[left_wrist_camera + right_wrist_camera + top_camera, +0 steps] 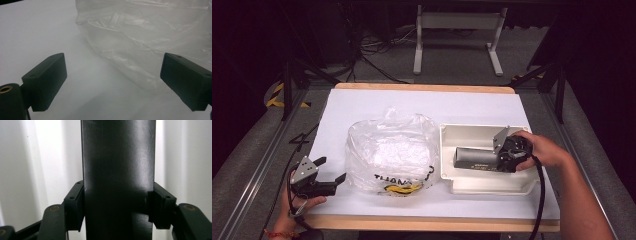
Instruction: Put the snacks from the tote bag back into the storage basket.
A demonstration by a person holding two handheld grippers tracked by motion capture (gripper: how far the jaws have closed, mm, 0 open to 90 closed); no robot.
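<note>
The right gripper (492, 159) clamps a black box (474, 158) over the cream tray (472, 134). The left gripper (333, 175) gapes wide beside the plastic bag (389, 150), seemingly just clear of it.

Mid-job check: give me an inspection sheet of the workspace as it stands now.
Surface: white table top with a wooden edge.
Job's things: clear plastic bag with black print, centre; cream tray to its right; black box over the tray.
Clutter: nothing seen.
Grippers: left gripper open beside the bag, apart from it; right gripper shut on the black box.
Cables: cable trails from the right gripper; loose wires on the floor beyond.
Surroundings: dark room, grey floor, white stand legs.
</note>
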